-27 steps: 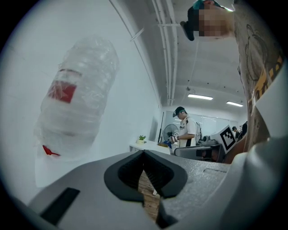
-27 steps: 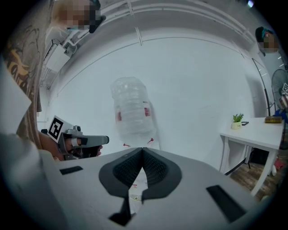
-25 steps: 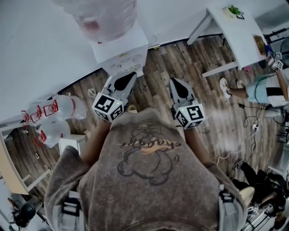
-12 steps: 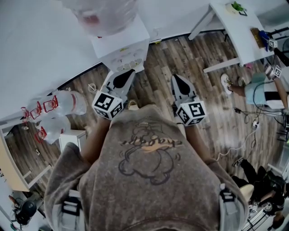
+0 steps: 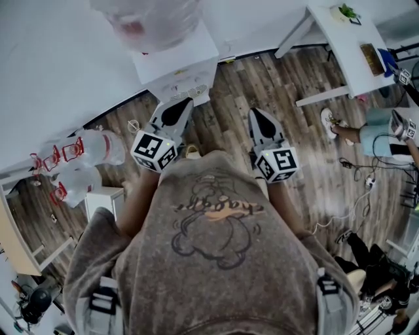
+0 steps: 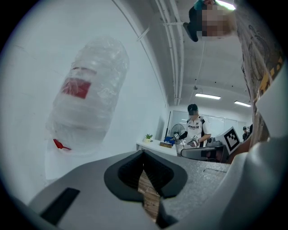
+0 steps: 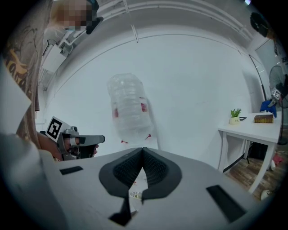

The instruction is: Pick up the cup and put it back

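Seen from above, a person in a grey printed shirt stands on a wood-plank floor. They face a white water dispenser set against the wall, with an upturned clear bottle on top.

The left gripper and right gripper are held side by side just in front of the waist, apart from each other. Both point nearly level toward the dispenser, with the forearms tucked close to the body. Each gripper's own view shows its jaws closed together with nothing held between them.

The cup cannot be picked out in any view. A small pale thing beside the left gripper is too small to name.

This level, empty, matched pose reads as a resting stance aimed at the dispenser, which is probably where the cup belongs. It fits a moment ahead of a reach as well as one after a cup was set back.

Spare bottles lie on the floor to the left. At the far right, a white worktop carries a small plant at its far corner, and a second person is near it.
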